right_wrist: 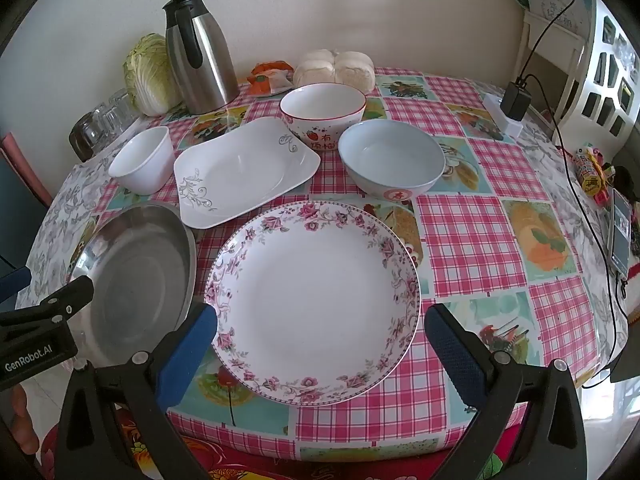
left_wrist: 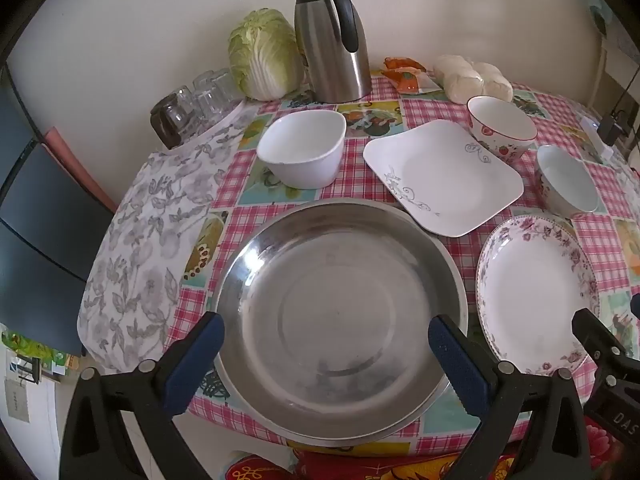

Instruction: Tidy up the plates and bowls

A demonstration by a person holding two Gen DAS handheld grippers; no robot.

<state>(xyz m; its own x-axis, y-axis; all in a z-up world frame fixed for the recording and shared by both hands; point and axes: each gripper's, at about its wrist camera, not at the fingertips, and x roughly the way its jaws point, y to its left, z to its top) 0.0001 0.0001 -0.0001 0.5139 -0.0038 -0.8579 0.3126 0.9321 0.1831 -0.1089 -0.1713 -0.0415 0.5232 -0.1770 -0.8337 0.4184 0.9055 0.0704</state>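
Steel basin (left_wrist: 340, 316) below wide-apart left gripper (left_wrist: 326, 356); floral plate (right_wrist: 316, 300) below wide-apart right gripper (right_wrist: 320, 348).

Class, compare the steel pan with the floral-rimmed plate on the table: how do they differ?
The steel pan is bare grey metal; the floral-rimmed plate is white with pink flowers around its rim. The pan has steeper, deeper sides; the plate is shallower. Both are round, empty, and lie side by side at the table's near edge.

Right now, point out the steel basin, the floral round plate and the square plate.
steel basin (left_wrist: 340, 312), left wrist view, on its flat bottom.
floral round plate (right_wrist: 316, 304), right wrist view, on its white centre.
square plate (right_wrist: 240, 172), right wrist view, on its white well.
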